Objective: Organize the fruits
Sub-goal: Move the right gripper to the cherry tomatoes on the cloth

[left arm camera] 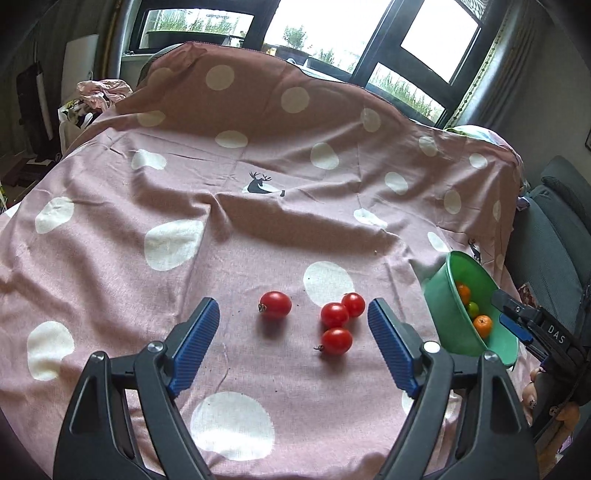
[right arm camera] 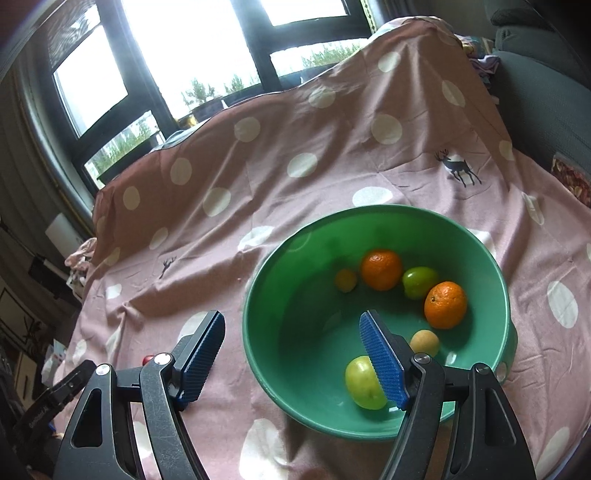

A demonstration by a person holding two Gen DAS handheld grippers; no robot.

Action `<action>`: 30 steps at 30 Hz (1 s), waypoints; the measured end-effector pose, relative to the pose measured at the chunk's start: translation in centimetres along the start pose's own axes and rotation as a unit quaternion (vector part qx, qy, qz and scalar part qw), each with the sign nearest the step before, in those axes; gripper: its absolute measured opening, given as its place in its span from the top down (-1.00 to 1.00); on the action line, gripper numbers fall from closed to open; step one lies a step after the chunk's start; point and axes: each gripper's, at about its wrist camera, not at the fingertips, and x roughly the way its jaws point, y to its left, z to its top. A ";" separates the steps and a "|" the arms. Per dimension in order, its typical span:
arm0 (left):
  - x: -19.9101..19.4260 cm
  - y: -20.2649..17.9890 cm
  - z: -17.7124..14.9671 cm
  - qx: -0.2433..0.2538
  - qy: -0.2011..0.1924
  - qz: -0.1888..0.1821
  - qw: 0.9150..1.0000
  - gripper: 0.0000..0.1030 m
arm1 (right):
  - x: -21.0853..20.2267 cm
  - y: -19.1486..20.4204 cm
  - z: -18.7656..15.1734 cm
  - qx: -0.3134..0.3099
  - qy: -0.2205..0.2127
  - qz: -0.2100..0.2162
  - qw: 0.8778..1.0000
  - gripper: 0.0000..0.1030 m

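Four red tomatoes [left arm camera: 334, 315] lie on a pink cloth [left arm camera: 184, 192] with white dots, one [left arm camera: 274, 304] set a little apart to the left and three clustered close together, as the left gripper [left arm camera: 293, 321] hovers over them with its blue-padded jaws spread wide and nothing between them. To the right, a green bowl [right arm camera: 280, 332] stands on the same cloth, holding two oranges [right arm camera: 381, 269], a green fruit [right arm camera: 419, 282] between them, a large yellow-green apple [right arm camera: 364, 382] near the front wall, and two small yellowish fruits [right arm camera: 424, 342]. The right gripper [right arm camera: 291, 356] is poised at the bowl's near rim, jaws wide apart and holding nothing, its right finger over the inside of the bowl just in front of the apple, its left finger outside over the cloth. Dark-framed windows [left arm camera: 332, 29] stand behind.
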 end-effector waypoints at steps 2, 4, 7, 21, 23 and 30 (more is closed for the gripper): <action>0.2 0.4 0.0 -0.004 0.002 0.006 1.000 -0.60 | 0.2 0.5 -0.1 -0.004 0.004 0.006 1.000 -0.47; 0.4 0.6 0.0 -0.003 0.004 0.005 1.000 -0.60 | 0.4 1.1 -0.3 -0.008 0.013 0.016 1.000 -0.47; 0.9 0.7 -0.1 0.003 0.016 0.006 1.000 -0.60 | 0.8 2.5 -0.6 -0.021 0.032 0.023 0.999 -0.47; 5.7 -1.4 -1.4 0.031 0.089 -0.036 0.995 -0.20 | 8.6 9.8 0.0 -0.069 0.161 0.063 0.982 0.12; 6.4 -1.7 -1.5 0.039 0.096 -0.037 0.994 -0.15 | 10.3 10.0 -0.2 -0.066 0.179 0.070 0.979 0.16; 8.7 -2.2 -2.0 0.031 0.136 -0.067 0.988 -0.03 | 12.8 9.7 -1.5 -0.068 0.204 0.070 0.974 0.18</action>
